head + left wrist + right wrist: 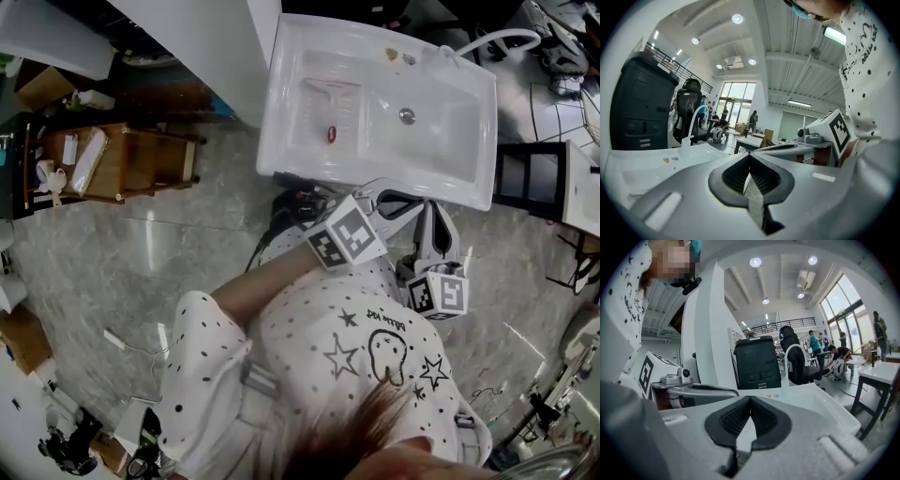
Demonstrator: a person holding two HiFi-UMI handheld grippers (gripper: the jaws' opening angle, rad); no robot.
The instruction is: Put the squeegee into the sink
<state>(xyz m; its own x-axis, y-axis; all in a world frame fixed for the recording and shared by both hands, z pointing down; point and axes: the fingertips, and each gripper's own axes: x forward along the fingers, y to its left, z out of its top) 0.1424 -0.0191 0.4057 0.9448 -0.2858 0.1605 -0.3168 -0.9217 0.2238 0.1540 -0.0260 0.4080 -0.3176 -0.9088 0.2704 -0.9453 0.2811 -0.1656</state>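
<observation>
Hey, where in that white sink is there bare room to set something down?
The right basin is bare all round the drain. The left half holds the squeegee; two small bits sit on the back rim.

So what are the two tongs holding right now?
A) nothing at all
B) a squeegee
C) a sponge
A: the left tongs and the right tongs are each shut tip to tip, with nothing pinched between them.
</observation>
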